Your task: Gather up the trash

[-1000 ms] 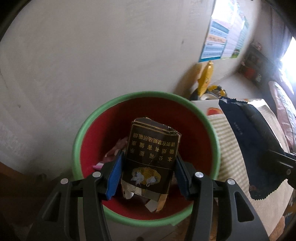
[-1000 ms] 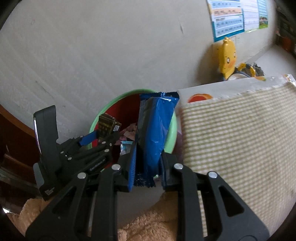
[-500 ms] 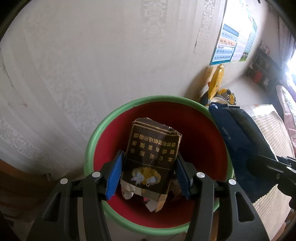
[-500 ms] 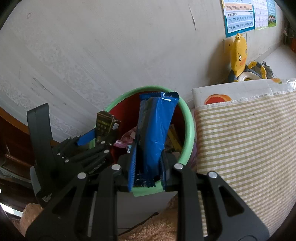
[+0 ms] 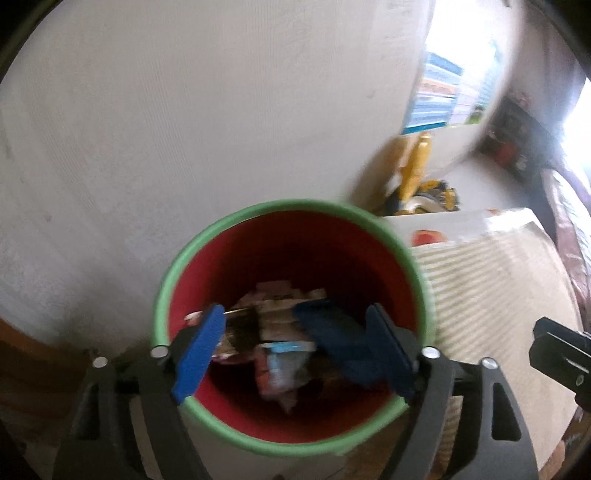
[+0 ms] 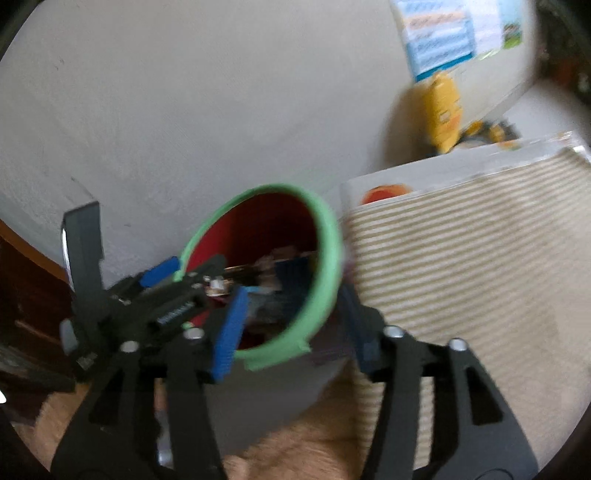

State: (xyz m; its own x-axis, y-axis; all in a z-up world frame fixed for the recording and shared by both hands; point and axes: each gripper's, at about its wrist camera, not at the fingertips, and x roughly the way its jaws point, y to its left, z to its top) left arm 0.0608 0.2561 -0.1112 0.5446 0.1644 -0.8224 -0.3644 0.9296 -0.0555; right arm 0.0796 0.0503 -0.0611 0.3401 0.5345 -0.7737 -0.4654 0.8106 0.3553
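A bin with a green rim (image 5: 295, 205) and a red inside stands against the wall. My left gripper (image 5: 295, 349) hangs over its mouth, jaws opening, nothing pressed between the blue pads. Below them, inside the bin, lie a dark cigarette pack (image 5: 242, 334), a blue snack wrapper (image 5: 325, 332) and other scraps, all blurred. In the right wrist view my right gripper (image 6: 291, 332) straddles the near rim (image 6: 327, 236). Its jaws are also opening and hold nothing. The blue wrapper (image 6: 293, 273) lies in the bin beyond them. My left gripper (image 6: 186, 271) shows at the left of that view.
A striped beige cushion (image 6: 461, 277) on a white box stands right beside the bin. A yellow toy (image 6: 445, 110) and a poster (image 6: 458, 33) are against the wall farther right. Dark wooden furniture (image 6: 22, 280) is at the left, and tan fuzzy fabric (image 6: 303, 450) lies below.
Both grippers have opened. The cigarette pack left the left jaws and the blue wrapper left the right jaws; both now lie in the bin. The right gripper shifted sideways.
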